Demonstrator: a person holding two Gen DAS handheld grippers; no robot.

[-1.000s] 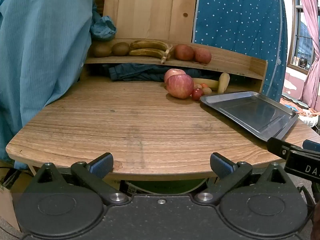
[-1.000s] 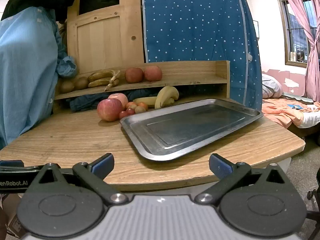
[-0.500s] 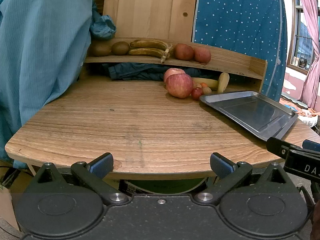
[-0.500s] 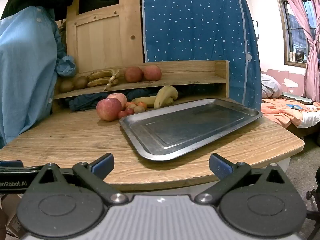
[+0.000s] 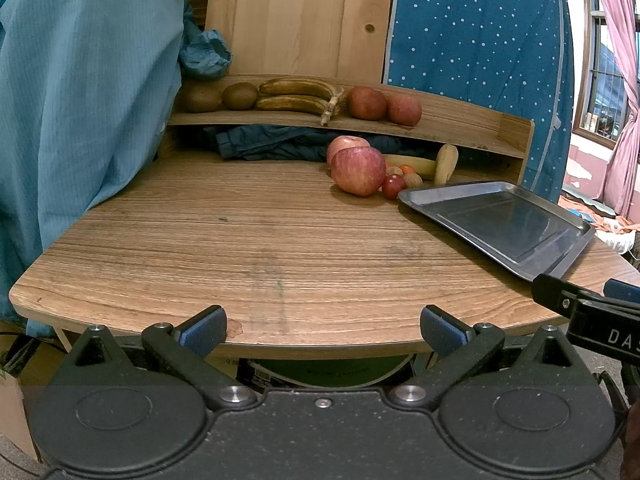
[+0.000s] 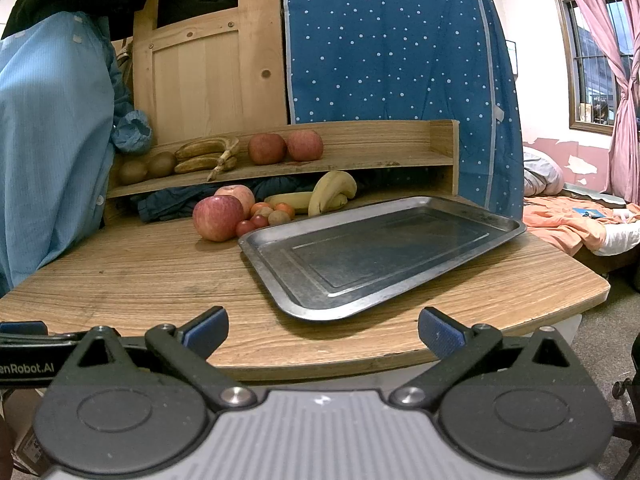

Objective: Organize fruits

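Observation:
Two red apples (image 5: 357, 170) (image 6: 218, 217), several small red and orange fruits (image 6: 262, 216) and yellow bananas (image 6: 328, 196) lie on the wooden table under a low shelf. An empty metal tray (image 6: 380, 248) (image 5: 504, 224) lies on the table to their right. On the shelf (image 5: 448, 130) sit two kiwis (image 5: 239, 96), brown bananas (image 5: 298, 96) and two more apples (image 5: 382, 105). My left gripper (image 5: 323, 330) is open and empty at the table's near edge. My right gripper (image 6: 323, 330) is open and empty at the near edge, in front of the tray.
A light blue garment (image 5: 80, 100) hangs at the table's left side. A dark blue cloth (image 5: 272, 146) is stuffed under the shelf. A dotted blue curtain (image 6: 392, 48) and a wooden panel (image 5: 292, 20) stand behind. A bed (image 6: 576, 216) lies to the right.
Both grippers have barely moved; the view shifted only slightly. Nothing was picked up or released.

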